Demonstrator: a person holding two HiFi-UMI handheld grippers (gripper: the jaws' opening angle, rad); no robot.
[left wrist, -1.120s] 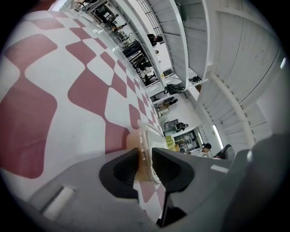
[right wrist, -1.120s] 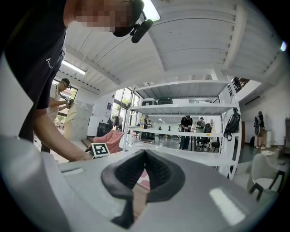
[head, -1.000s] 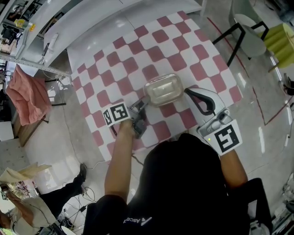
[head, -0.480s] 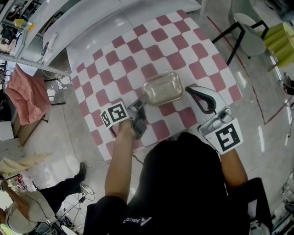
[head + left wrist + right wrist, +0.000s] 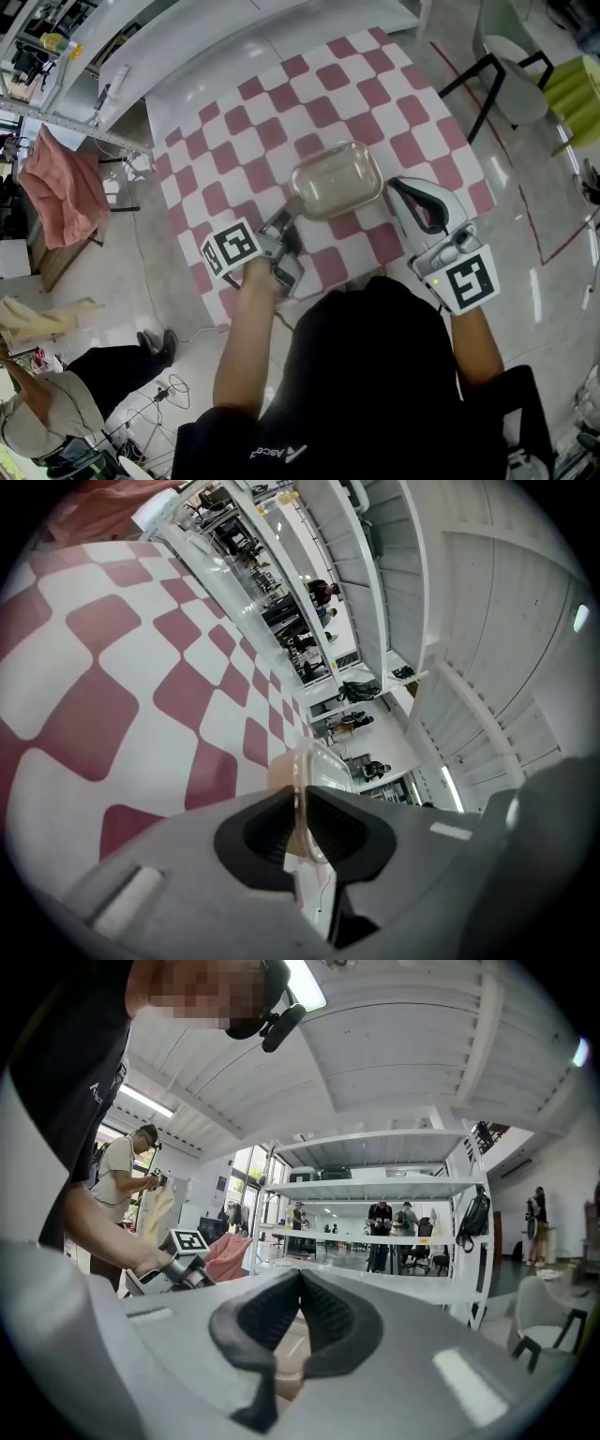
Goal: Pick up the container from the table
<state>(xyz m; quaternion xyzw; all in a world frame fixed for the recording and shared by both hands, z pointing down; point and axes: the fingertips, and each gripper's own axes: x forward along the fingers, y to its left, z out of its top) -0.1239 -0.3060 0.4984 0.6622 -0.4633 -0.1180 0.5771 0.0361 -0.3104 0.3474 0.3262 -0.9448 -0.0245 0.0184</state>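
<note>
Container (image 5: 336, 180) is being clenched at its rim by the left tool (image 5: 290, 213), its jaws just closed onto it, over the checkered desk (image 5: 234, 122); the right tool (image 5: 397, 187) is being held shut and empty just beside it, unobstructed.

We've got a white table (image 5: 214, 67) w/ a red-&-white checkered cloth (image 5: 349, 94) spread flat over most of its top.

Glossy pale floor (image 5: 548, 300) is reflecting light around the desk (image 5: 234, 131), which is carrying a red-and-white checked cover. Pink cloth (image 5: 56, 187) is hanging at left. Black-legged chair (image 5: 511, 61) is standing at upper right. White shelving (image 5: 375, 1190) is standing beyond.
</note>
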